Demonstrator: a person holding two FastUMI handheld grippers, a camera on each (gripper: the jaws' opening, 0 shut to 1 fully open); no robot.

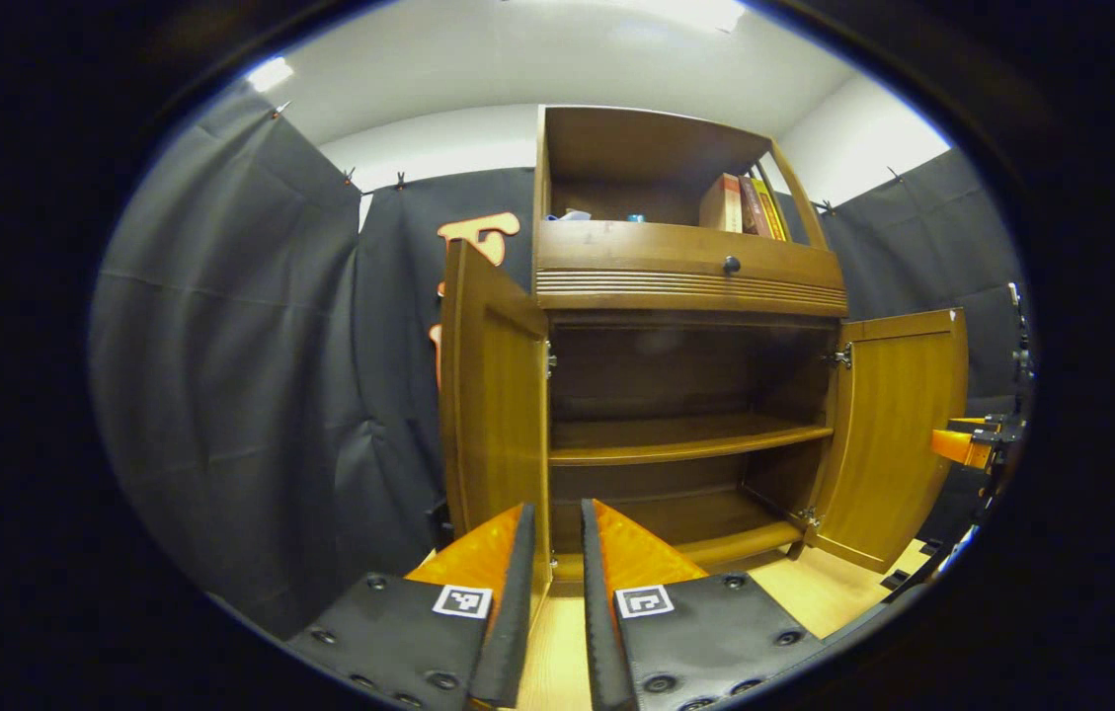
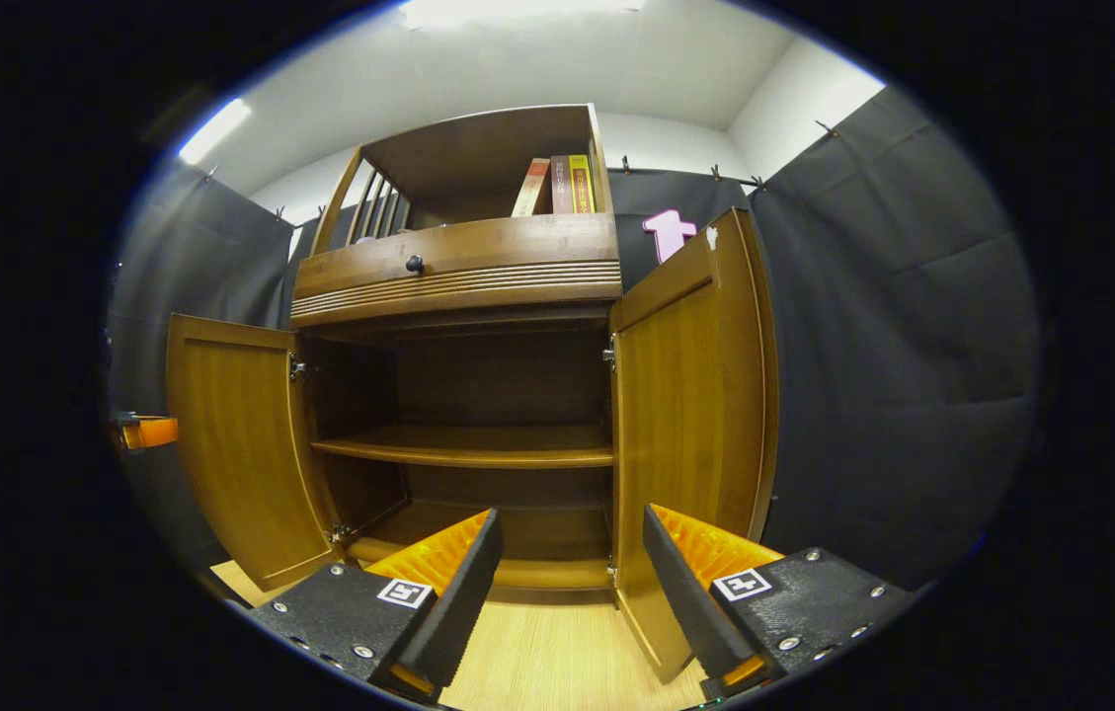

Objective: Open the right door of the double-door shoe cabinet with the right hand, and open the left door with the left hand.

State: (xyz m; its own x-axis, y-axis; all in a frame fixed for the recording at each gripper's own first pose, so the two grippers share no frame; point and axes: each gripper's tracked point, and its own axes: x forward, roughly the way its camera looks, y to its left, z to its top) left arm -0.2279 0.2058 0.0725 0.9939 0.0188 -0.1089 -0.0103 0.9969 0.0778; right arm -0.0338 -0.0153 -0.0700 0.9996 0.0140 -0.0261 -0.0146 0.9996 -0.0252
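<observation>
On upper shelf, books' (image 2: 557, 186) spines illegible

Light comes from ceiling lamps (image 1: 685, 12) overhead, glaring white at the top of both views. The cabinet (image 1: 685, 267) top and door (image 2: 690, 395) faces catch a warm sheen, while the inside beyond the jaws lies in deep shadow. Focus is sharp ahead of the jaws. The fisheye bends straight edges outward, strongest toward the rim, where the picture darkens and softens slightly.
</observation>
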